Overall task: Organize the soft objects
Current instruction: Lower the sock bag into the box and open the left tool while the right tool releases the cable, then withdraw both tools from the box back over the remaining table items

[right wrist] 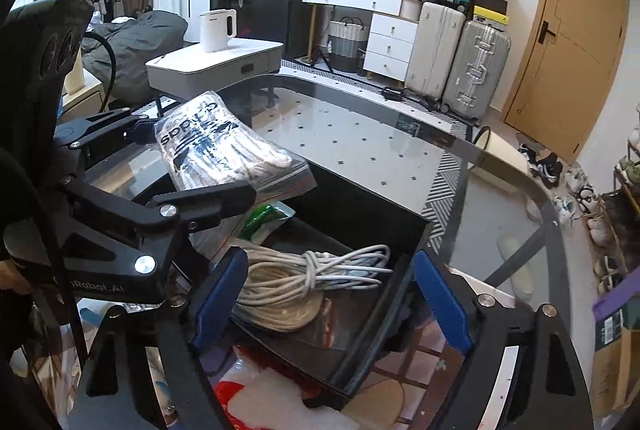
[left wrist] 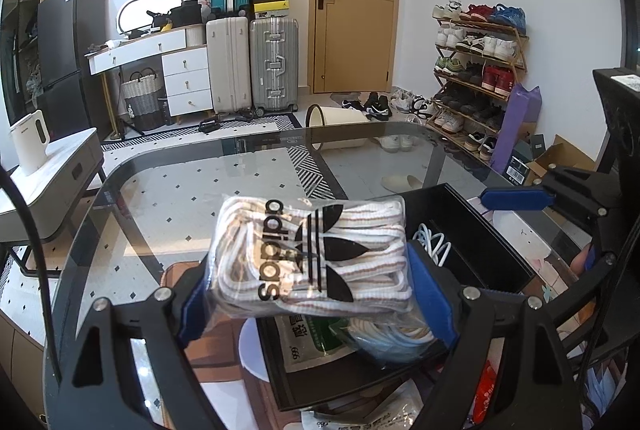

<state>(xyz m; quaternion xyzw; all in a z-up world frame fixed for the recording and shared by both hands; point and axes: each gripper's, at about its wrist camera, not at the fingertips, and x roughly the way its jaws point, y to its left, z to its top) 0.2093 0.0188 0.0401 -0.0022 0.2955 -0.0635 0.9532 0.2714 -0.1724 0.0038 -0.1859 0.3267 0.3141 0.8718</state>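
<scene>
My left gripper (left wrist: 312,294) is shut on a clear bag of white striped Adidas socks (left wrist: 308,254) and holds it above the black box (left wrist: 472,230) on the glass table. The same bag (right wrist: 216,146) shows in the right wrist view, over the box's left part. My right gripper (right wrist: 328,294) is open and empty, its blue pads (right wrist: 440,298) either side of the box's near corner (right wrist: 384,314). Inside the box lie a coil of white cable (right wrist: 304,274), a green-and-white packet (left wrist: 312,342) and a bag of pale rope (left wrist: 392,338).
The glass table (left wrist: 168,206) stretches ahead and to the left. Red-and-white packets (right wrist: 256,390) lie near the front edge. A white side table with a kettle (right wrist: 218,30) stands to the left. Suitcases (left wrist: 252,62) and a shoe rack (left wrist: 476,78) line the far walls.
</scene>
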